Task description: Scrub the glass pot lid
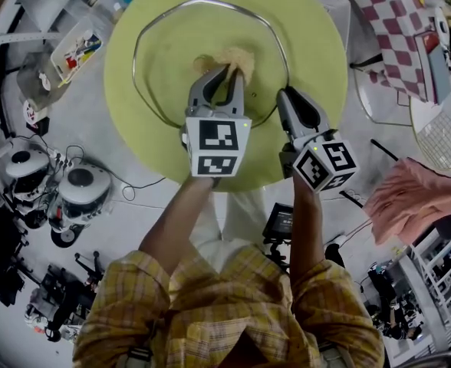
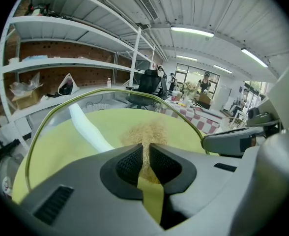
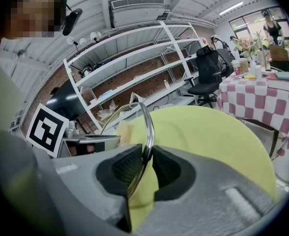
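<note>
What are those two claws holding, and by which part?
The left gripper pinches a tan scrub pad by its near edge; the right gripper clamps the glass pot lid by its metal rim.

Lab-workshop space indicated: white metal shelving [image 2: 61, 63] set against brick wall [image 2: 85, 77], strip lights [image 2: 192, 31] mounted on ceiling [image 2: 223, 14], office chair [image 3: 206, 73], checked-cloth table [image 3: 262, 102], cabled equipment [image 1: 83, 190] left on floor [image 1: 64, 121]

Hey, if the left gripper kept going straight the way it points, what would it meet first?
The glass pot lid. The left gripper, shut on a tan scrub pad, points down at the glass, and the pad probably touches it now.
</note>
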